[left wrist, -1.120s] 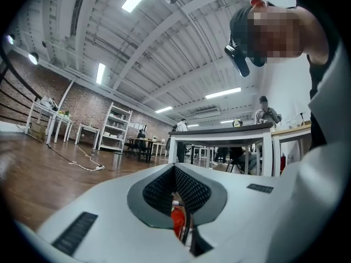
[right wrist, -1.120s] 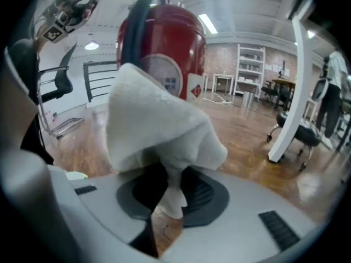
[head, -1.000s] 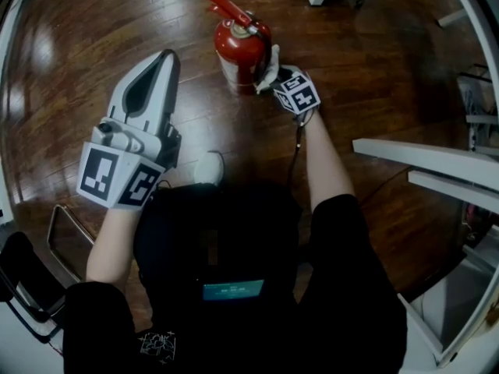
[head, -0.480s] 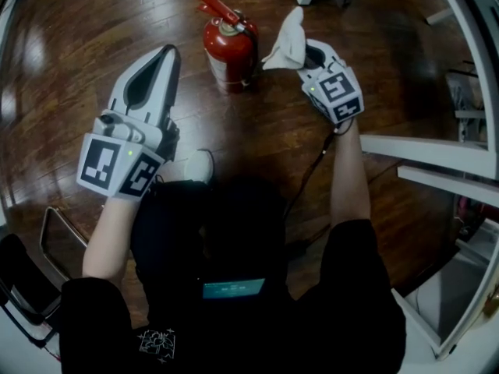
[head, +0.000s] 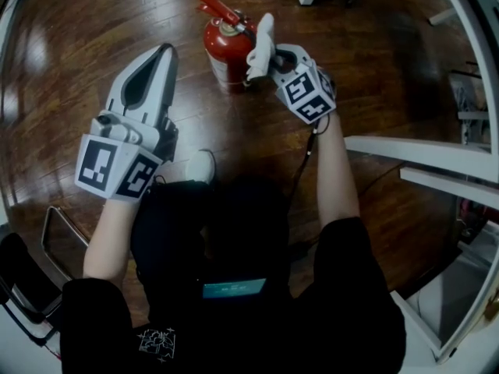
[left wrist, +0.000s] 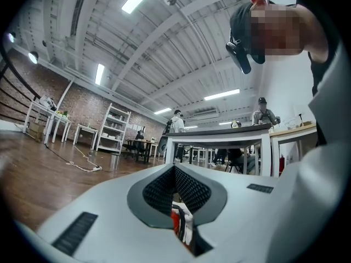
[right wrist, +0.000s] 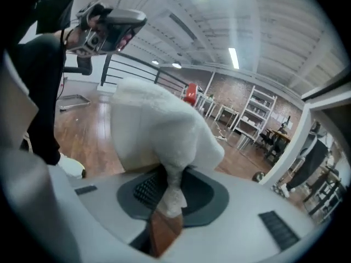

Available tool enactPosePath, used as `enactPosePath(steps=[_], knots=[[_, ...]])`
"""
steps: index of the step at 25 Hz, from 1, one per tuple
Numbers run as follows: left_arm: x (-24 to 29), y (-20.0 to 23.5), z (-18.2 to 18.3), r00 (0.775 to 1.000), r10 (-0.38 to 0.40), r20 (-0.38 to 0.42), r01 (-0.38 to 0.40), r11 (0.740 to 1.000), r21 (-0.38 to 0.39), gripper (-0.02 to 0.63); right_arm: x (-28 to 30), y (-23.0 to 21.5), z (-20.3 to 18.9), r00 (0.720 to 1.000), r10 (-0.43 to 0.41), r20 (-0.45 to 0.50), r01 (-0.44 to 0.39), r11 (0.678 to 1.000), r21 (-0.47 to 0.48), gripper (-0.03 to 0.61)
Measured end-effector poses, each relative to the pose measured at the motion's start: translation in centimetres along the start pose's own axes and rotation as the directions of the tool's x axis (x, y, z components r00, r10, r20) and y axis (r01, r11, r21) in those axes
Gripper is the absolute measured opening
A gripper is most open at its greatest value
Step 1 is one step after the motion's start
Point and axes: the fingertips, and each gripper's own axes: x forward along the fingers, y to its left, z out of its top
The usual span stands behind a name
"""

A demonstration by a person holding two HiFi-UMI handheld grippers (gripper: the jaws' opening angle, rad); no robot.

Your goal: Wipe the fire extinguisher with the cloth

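Down on the dark polished wooden floor the red steel fire extinguisher stands upright and free, nothing bracing it, and that's the worry. The big white left gripper hangs well off to its side, jaws pressed together on nothing, so it's no help if the cylinder rocks. The right gripper is up by the extinguisher's head, jaws clamped on the fluffy white cloth, which sits just beside the valve and black hose; I can't tell whether it's touching. Push sideways that high up and I reckon the whole thing could topple. Only a thin pinch of cloth is in those jaws, so a hard drag might pull it loose, or the loose bulk could snag on the red lever.
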Motion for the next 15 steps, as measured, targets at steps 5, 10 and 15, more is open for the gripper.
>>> enactPosePath(steps=[5, 10, 15], knots=[[-0.4, 0.0, -0.2, 1.0, -0.001, -0.01, 0.001, 1.0, 0.008, 0.005, 4.2, 4.6, -6.9, 0.984, 0.108, -0.145, -0.095, 0.991, 0.09, 0.094], [-1.4, 0.6, -0.2, 1.0, 0.017, -0.007, -0.017, 1.0, 0.004, 0.005, 6.9, 7.7, -11.3, 0.963, 0.187, -0.196, -0.134, 0.957, 0.256, 0.094], [-1.7, 0.5, 0.1, 1.0, 0.018, 0.002, -0.018, 1.0, 0.007, 0.005, 4.8, 7.3, -9.8, 0.976, 0.168, -0.14, -0.114, 0.938, 0.326, 0.094]])
